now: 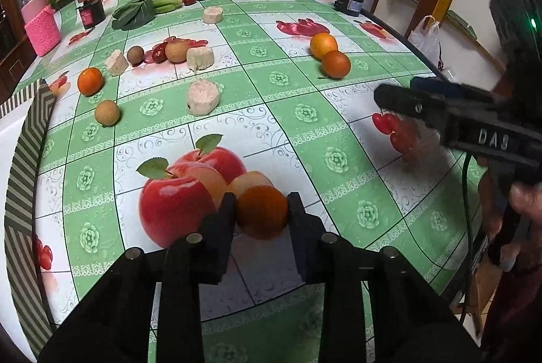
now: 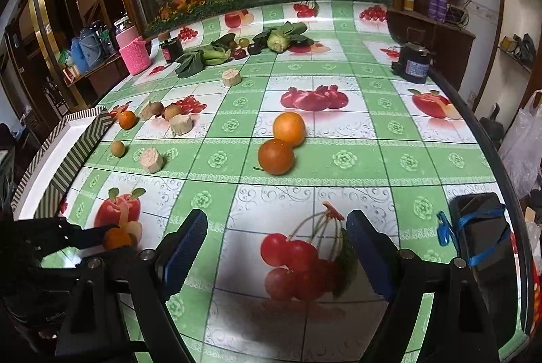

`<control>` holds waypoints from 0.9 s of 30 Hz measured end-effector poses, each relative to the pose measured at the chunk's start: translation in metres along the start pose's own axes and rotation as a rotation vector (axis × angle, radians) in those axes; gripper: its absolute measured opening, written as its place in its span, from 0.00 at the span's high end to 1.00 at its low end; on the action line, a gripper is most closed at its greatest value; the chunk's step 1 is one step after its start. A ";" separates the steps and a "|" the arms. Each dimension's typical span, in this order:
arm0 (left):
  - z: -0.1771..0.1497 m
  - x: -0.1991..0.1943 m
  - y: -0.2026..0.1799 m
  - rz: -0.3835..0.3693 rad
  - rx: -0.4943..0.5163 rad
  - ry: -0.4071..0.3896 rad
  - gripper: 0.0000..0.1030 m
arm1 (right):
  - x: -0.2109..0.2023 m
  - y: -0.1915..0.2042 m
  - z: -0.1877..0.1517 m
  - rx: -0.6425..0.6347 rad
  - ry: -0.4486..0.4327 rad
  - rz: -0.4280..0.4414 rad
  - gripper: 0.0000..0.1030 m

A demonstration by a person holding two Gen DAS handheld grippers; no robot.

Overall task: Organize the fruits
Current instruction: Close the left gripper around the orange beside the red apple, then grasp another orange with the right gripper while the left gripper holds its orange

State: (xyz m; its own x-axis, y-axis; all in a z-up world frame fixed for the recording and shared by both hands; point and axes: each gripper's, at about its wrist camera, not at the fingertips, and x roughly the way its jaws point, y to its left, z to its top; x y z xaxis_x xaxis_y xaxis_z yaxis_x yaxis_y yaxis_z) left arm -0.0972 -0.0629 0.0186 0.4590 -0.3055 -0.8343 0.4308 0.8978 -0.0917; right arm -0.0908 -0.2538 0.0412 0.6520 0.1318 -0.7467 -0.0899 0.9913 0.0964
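Holding a small orange point(image 1: 262, 212) between the fingers of my left tongs point(image 1: 261, 210), I judge the current step to be transport: one fruit is gripped and carried just above the worktop point(image 1: 305, 139), over a printed apple. The orange is round, deep in colour, with a matt skin, and sits squarely between both pads. My right tongs point(image 2: 276, 248) stand open and grip nothing, poised over a printed cherry bunch. Next move, as I read it: carry the orange toward the pair of oranges point(image 2: 283, 143) lying touching one another mid-worktop, then release beside them. Farther left lie another orange point(image 1: 89, 81), brown round fruits point(image 1: 107, 112) and pale cut blocks point(image 1: 202, 97). Leafy greens point(image 1: 135, 12) sit at the far edge.
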 end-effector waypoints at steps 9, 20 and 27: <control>0.000 -0.002 0.010 -0.042 -0.030 0.010 0.74 | 0.029 0.000 0.028 -0.028 0.053 -0.041 0.18; 0.001 -0.008 0.030 -0.049 -0.072 0.005 0.74 | 0.063 -0.004 0.030 0.018 0.084 0.015 0.69; 0.002 -0.018 0.039 -0.040 -0.089 -0.012 0.74 | 0.037 0.007 0.029 0.006 0.030 0.041 0.70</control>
State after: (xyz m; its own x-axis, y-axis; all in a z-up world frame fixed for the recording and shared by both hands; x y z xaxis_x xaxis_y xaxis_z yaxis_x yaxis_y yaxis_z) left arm -0.0871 -0.0233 0.0308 0.4524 -0.3446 -0.8225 0.3785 0.9093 -0.1729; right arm -0.0456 -0.2423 0.0338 0.6252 0.1718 -0.7613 -0.1114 0.9851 0.1309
